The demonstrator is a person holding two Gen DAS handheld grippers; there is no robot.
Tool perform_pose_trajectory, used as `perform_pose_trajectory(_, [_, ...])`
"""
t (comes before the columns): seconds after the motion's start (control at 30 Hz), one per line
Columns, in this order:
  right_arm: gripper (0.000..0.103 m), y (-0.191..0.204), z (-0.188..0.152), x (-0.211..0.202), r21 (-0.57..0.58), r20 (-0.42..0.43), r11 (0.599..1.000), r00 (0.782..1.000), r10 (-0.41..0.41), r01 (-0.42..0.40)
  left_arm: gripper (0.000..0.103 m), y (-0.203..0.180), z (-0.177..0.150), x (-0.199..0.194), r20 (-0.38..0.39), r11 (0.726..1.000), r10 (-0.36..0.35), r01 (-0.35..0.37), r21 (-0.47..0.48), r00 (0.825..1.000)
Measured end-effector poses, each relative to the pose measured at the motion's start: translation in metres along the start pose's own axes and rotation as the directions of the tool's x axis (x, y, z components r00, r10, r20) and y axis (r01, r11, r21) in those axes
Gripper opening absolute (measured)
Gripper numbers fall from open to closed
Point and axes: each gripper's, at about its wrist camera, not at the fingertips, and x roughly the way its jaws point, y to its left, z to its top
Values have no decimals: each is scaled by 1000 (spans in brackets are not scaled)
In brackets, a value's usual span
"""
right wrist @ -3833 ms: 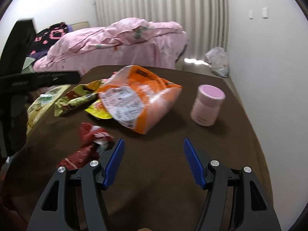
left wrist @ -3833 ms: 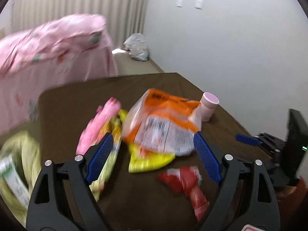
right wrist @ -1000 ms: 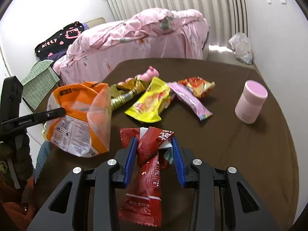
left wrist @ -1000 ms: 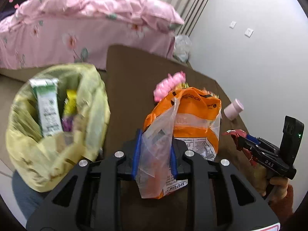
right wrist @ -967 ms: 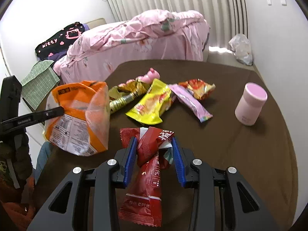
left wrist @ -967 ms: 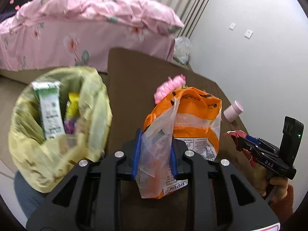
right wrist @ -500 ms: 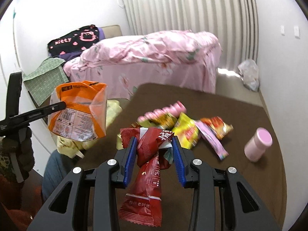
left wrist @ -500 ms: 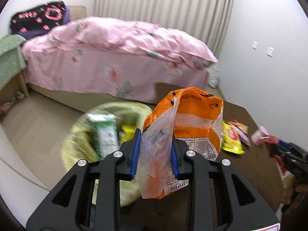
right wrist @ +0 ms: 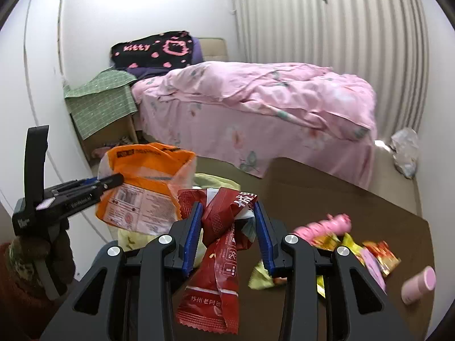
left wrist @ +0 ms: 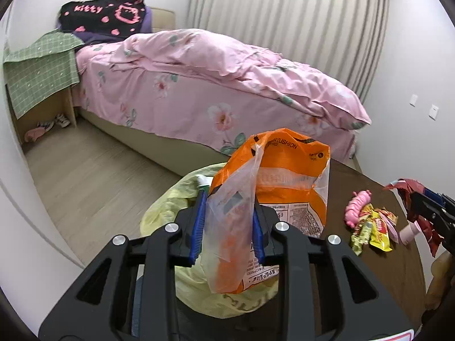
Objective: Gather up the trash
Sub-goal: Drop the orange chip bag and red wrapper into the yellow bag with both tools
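Presently, item one: left gripper (left wrist: pixel 227 224), blue pads narrow and clamped on the clear-and-orange edge of the orange bag (left wrist: pixel 273 196); the bag stands upright between the jaws, printed side toward the camera. At 7 o'clock of the bag, directly under it, sits the yellow trash bag (left wrist: pixel 170 207), mouth open, a green-and-white packet (left wrist: pixel 202 182) showing at its rim.

Item two: right gripper (right wrist: pixel 227 236), pads partly closed and pinching the crumpled top of the red wrapper (right wrist: pixel 221 244); the wrapper's tail hangs down toward 6 o'clock, white print on it. In the left wrist view the same gripper and wrapper (left wrist: pixel 409 190) appear at 3 o'clock, above the table edge.

Item three: brown table (right wrist: pixel 327 187), lower right of both views. On it, at 4 o'clock of the right gripper, a loose heap: pink wrapper (right wrist: pixel 327 226), yellow packet (right wrist: pixel 349 244), red-orange packet (right wrist: pixel 382 254); edges blurred. Farther out at 4 o'clock, a pink cup (right wrist: pixel 418 284), apart from the heap.

Item four: at 9 o'clock in the right wrist view, the left gripper (right wrist: pixel 113 180) seen side-on, held by a gloved hand (right wrist: pixel 54 244), the orange bag (right wrist: pixel 148 187) hanging from it over the yellow bag.

Item five, background: bed with pink floral quilt (left wrist: pixel 227 65) at 12 o'clock; black "Kitty" blanket (left wrist: pixel 102 14) at 10 o'clock; green checked cloth (left wrist: pixel 39 65) beside it; striped curtain (left wrist: pixel 284 14); crumpled clear bag (right wrist: pixel 405 150) on the floor at 2 o'clock.
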Motion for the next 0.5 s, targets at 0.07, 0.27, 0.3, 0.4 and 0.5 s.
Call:
perform_pose_trajectory(0.07, [35,11,6,11,-31,-6,1000,1000,2,-3,26,4,-1,1,2,1000,18,-18,-8,1000])
perform_pose_trajectory(0.27, [35,26,16,28,-90,-9,996,1000,11,-12,26,10,-5,4,14,997,69,-68,-22,998])
perform_pose_trajectory(0.3, [35,27,17,30,-95,-11,995,1000,12,-13,26,12,-5,4,17,996,81,-81,-27,997])
perform_pose_trajectory(0.4, [35,24,16,35,-95,-17,995,1000,11,-13,26,17,-4,4,33,993,113,-112,-43,993])
perform_pose_trajectory(0.5, [35,15,12,41,-78,-30,997,1000,4,-7,26,20,-1,3,57,983,183,-181,-43,981])
